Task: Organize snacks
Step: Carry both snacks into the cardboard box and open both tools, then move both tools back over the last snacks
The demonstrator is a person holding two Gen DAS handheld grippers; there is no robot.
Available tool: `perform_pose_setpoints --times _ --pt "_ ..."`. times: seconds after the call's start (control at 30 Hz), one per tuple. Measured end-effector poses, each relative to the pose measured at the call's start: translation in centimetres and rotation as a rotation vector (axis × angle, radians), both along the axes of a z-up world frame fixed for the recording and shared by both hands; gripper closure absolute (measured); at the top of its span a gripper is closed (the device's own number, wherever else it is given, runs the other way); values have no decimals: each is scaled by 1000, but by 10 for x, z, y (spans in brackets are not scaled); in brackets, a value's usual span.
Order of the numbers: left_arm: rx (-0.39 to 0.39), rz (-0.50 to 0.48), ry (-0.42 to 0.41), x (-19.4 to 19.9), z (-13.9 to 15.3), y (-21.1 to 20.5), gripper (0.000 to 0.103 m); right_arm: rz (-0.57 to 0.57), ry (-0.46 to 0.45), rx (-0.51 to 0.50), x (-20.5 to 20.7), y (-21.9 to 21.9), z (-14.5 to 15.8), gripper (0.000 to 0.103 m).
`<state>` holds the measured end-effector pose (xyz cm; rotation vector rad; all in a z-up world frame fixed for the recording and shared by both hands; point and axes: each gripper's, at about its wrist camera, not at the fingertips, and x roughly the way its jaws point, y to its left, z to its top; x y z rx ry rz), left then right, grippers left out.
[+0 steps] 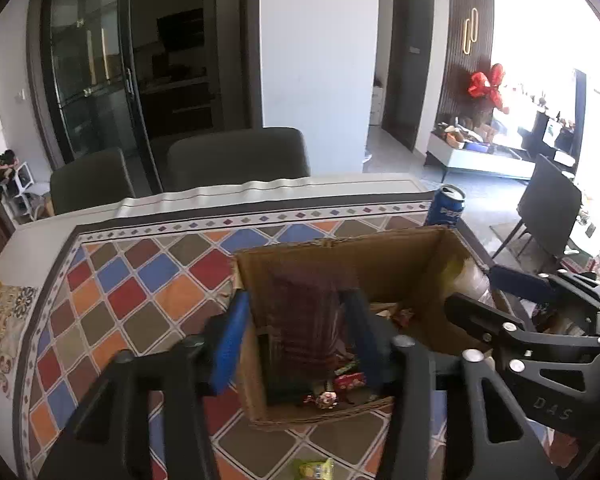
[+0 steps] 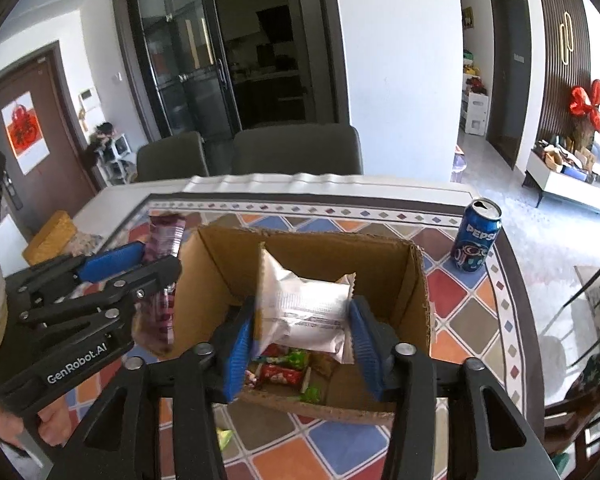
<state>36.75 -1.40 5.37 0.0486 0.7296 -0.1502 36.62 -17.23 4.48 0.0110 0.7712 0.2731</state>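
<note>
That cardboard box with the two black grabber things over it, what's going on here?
A person is sorting snacks into the cardboard box on the tiled table, using hand-held tongs. The left tongs grip a purple snack packet at the box's left wall. The right tongs hold a white packet over the box. Small wrapped sweets lie inside, and an opened Pepsi can stands nearby.

One box (image 2: 300, 256), one can (image 2: 477, 241), two chairs (image 2: 296, 152).

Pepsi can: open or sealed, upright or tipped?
Open and upright. The Pepsi can stands on the tablecloth, its top showing an open mouth.
</note>
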Motion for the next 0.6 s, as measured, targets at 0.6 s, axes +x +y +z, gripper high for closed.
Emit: perform_pose_setpoints --times 0.6 --pt "4 -27 -67 -73 7 14 37 -65 -16 -14 -56 -4 5 35"
